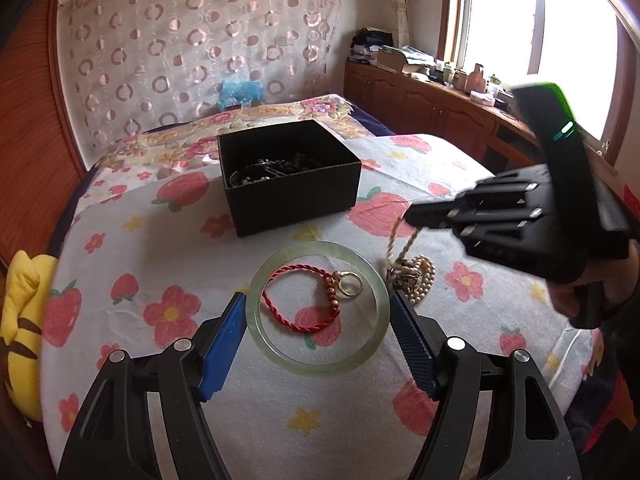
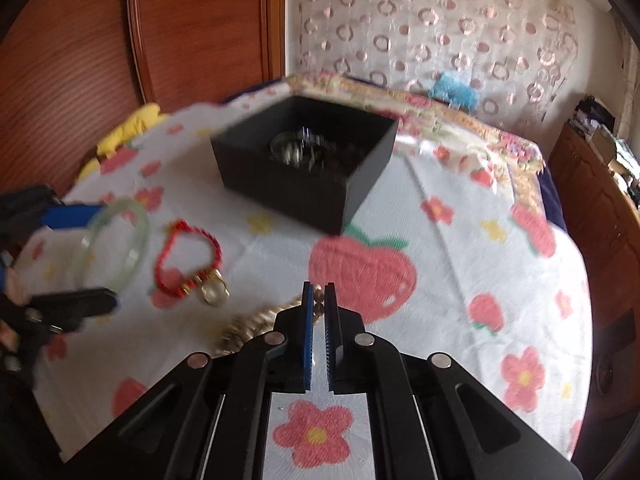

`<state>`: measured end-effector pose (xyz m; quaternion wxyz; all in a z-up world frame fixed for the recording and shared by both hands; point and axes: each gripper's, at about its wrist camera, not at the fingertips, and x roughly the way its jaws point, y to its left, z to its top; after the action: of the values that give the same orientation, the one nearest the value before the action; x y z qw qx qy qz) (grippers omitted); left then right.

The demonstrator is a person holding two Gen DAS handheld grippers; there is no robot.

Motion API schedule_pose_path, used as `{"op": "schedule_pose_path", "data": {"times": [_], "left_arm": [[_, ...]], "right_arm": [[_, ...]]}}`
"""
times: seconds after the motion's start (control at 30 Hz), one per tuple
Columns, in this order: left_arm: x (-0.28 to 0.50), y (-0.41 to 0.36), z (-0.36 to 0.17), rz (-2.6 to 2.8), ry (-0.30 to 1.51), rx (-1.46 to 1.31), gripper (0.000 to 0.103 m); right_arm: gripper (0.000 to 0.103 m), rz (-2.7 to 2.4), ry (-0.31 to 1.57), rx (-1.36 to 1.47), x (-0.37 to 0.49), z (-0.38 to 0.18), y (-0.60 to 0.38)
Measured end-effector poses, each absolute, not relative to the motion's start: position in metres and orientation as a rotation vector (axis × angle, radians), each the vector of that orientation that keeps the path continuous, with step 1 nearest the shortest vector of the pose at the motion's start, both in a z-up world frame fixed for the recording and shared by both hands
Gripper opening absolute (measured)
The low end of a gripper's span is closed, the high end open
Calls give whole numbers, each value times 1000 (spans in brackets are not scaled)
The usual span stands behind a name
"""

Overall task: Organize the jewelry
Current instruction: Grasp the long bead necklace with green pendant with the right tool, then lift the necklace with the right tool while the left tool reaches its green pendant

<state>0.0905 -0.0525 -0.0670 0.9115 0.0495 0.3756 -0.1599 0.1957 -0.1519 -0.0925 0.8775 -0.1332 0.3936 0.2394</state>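
Note:
A pale green jade bangle [image 1: 318, 310] lies on the flowered cloth between the open blue pads of my left gripper [image 1: 318, 312]; the pads stand at its sides. Inside the bangle lie a red cord bracelet [image 1: 298, 304] and a gold ring [image 1: 350, 284]. My right gripper [image 2: 319, 292] is shut on a pearl necklace [image 1: 416, 270], lifting one strand while the rest lies in a heap to the right of the bangle. A black open box [image 1: 290, 178] with dark jewelry in it stands behind. The right wrist view also shows the bangle [image 2: 116, 240], the red bracelet [image 2: 188, 260], the ring [image 2: 214, 288] and the box [image 2: 308, 160].
A yellow plush toy [image 1: 22, 320] lies at the bed's left edge. A wooden headboard [image 2: 140, 40] and a patterned curtain [image 1: 200, 48] stand behind. A wooden cabinet [image 1: 432, 100] with clutter runs under the window at the right.

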Motion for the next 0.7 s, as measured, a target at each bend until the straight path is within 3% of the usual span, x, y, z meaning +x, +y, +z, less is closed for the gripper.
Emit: {"op": "schedule_pose_path", "data": {"times": [0.7], "left_arm": [[90,-45,-42,-315,715,105,69]], "right_arm": [[6,538,575,-290,172,32,-148]]}}
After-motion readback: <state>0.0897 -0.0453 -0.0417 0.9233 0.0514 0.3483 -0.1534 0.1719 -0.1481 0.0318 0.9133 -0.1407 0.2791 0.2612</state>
